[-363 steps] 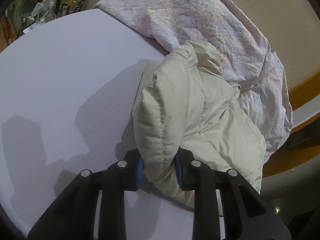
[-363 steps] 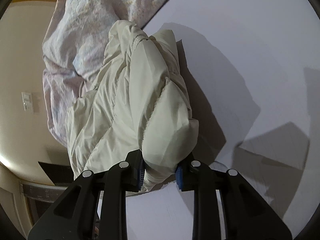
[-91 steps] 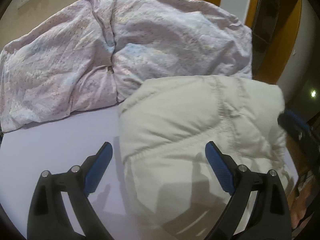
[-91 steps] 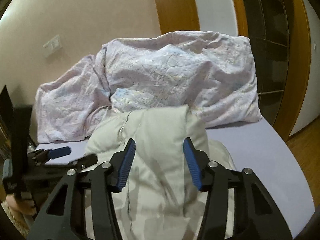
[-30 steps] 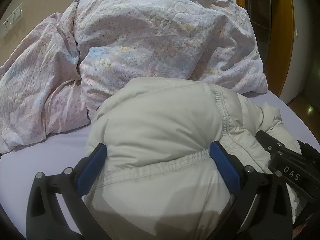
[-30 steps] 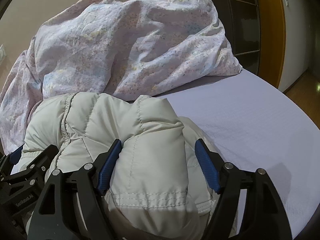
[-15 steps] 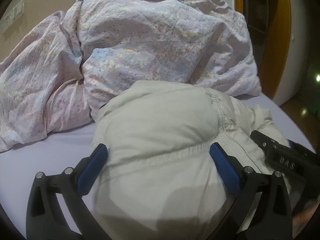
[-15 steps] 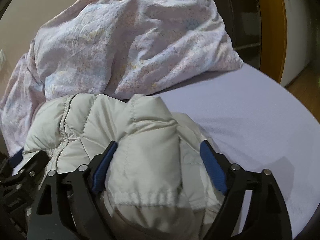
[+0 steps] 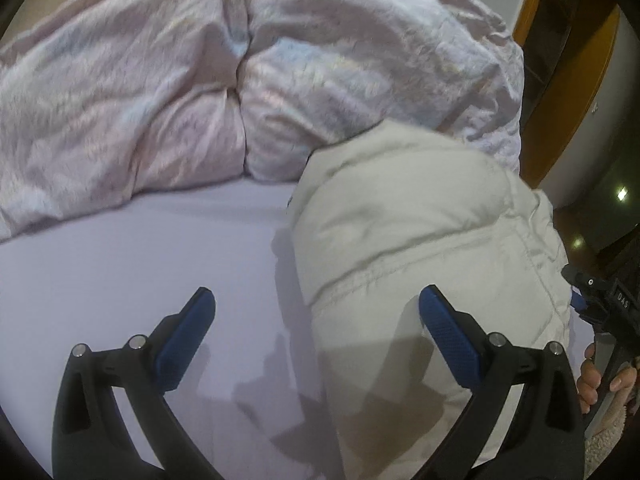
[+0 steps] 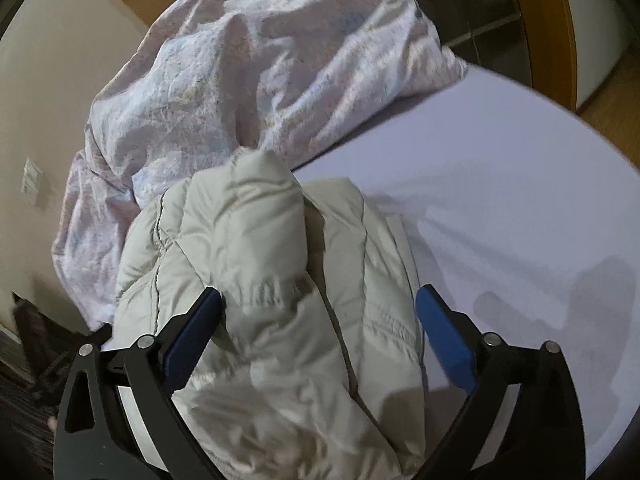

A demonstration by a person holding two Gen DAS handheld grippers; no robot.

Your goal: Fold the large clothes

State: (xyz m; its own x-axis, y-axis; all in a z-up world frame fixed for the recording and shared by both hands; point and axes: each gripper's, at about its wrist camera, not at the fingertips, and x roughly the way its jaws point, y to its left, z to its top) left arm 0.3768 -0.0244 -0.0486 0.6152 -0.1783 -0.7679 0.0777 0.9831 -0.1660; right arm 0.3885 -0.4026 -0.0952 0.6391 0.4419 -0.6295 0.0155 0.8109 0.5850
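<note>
A cream padded jacket lies bundled and folded on the lilac bed sheet. My left gripper is open and empty, its right finger over the jacket's left edge and its left finger over bare sheet. In the right wrist view the jacket fills the lower middle. My right gripper is open, its fingers either side of the jacket and not closed on it. The right gripper's body and the holding hand show in the left wrist view at the right edge.
A crumpled pale pink floral duvet is heaped behind the jacket, also in the right wrist view. The bed's right edge drops to a wooden floor. An orange door frame stands to the right.
My left gripper has moved left off the jacket, so bare sheet now lies between its fingers. My right gripper has risen and tilted, still straddling the jacket. Both stay open.
</note>
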